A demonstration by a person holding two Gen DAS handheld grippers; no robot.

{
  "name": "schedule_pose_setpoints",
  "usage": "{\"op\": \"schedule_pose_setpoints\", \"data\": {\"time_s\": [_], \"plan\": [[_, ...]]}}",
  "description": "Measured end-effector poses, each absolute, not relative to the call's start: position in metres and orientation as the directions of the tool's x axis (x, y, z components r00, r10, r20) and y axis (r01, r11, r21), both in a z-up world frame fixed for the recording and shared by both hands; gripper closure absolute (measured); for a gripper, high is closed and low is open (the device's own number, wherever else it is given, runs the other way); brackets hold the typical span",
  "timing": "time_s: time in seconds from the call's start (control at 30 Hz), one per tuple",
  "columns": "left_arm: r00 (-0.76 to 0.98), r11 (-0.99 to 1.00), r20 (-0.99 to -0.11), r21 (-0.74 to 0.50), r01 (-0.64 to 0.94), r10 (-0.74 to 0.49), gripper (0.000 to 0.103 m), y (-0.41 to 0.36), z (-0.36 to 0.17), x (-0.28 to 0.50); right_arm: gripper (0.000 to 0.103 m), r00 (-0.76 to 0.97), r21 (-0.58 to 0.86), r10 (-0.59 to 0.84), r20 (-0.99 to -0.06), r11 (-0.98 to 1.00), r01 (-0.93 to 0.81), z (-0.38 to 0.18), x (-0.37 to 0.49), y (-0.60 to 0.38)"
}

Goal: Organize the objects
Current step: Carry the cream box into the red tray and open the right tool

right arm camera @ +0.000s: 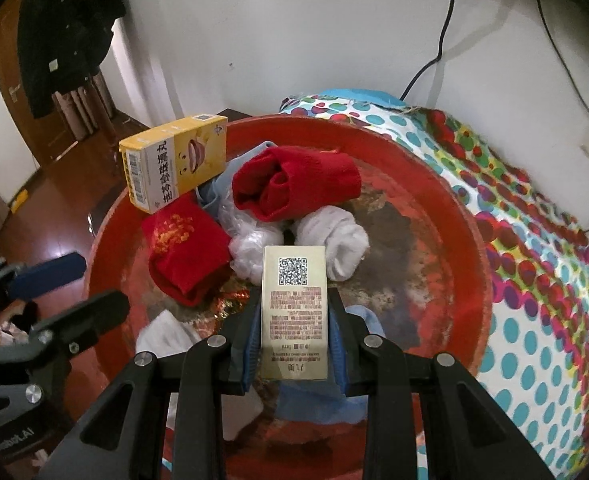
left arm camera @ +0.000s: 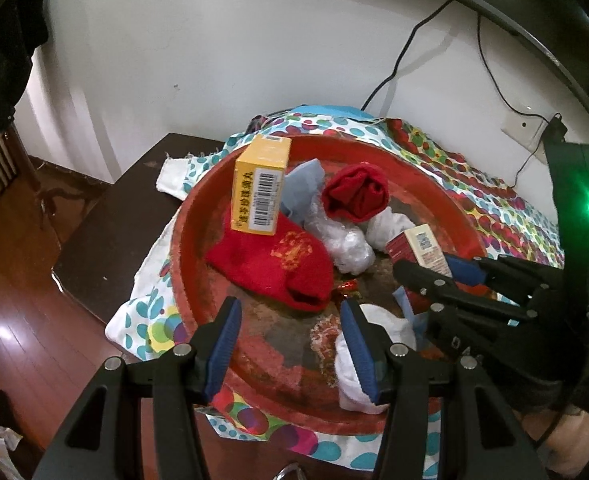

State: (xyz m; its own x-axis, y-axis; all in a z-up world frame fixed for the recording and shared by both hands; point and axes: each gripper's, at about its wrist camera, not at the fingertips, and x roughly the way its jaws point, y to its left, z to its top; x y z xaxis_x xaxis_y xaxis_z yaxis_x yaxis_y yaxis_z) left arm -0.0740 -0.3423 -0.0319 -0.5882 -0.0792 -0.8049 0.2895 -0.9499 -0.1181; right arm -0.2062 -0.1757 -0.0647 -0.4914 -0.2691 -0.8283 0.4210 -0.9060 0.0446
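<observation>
A round red tray (left arm camera: 190, 240) (right arm camera: 446, 216) holds a yellow medicine box (left arm camera: 260, 186) (right arm camera: 174, 160), a flat red sock (left arm camera: 270, 264) (right arm camera: 182, 252), a rolled red sock (left arm camera: 354, 194) (right arm camera: 294, 184), white socks (left arm camera: 358, 360) (right arm camera: 334, 240), crumpled plastic (left arm camera: 346, 244) and light blue cloth (left arm camera: 302, 188). My right gripper (right arm camera: 294, 340) (left arm camera: 434, 270) is shut on a small box with a QR code (right arm camera: 294, 308) (left arm camera: 422, 246), over the tray's near part. My left gripper (left arm camera: 290, 344) (right arm camera: 66, 284) is open and empty above the tray's front rim.
The tray sits on a polka-dot cloth (left arm camera: 494, 200) (right arm camera: 534, 300) over a dark wooden table (left arm camera: 134, 208). A white wall with black cables (left arm camera: 410, 40) and a socket (left arm camera: 526, 132) is behind. A wood floor (left arm camera: 14, 320) lies to the left.
</observation>
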Motion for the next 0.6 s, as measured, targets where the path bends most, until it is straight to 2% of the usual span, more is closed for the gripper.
{"op": "schedule_pose_setpoints", "data": {"time_s": [0.17, 0.47, 0.53, 0.6], "plan": [[-0.581, -0.945, -0.811, -0.139, 0.296, -0.063, 0.05, -0.3447, -0.0337, -0.0744, 0.075, -0.486, 0.034, -0.256, -0.835, -0.907, 0.42, -0.0648, -0.2079, -0.1785], [-0.571, -0.949, -0.816, -0.105, 0.297, -0.089, 0.05, -0.3415, -0.0342, -0.0754, 0.074, -0.478, 0.031, -0.238, -0.846, -0.916, 0.401, -0.0668, -0.2106, -0.1787], [-0.57, -0.952, -0.817, -0.098, 0.291, -0.09, 0.05, -0.3398, -0.0346, -0.0758, 0.069, -0.468, 0.031, -0.235, -0.852, -0.915, 0.402, -0.0685, -0.2114, -0.1792], [-0.568, -0.953, -0.818, -0.092, 0.287, -0.093, 0.05, -0.3384, -0.0349, -0.0761, 0.056, -0.466, 0.047, -0.245, -0.85, -0.917, 0.396, -0.0689, -0.2111, -0.1776]]}}
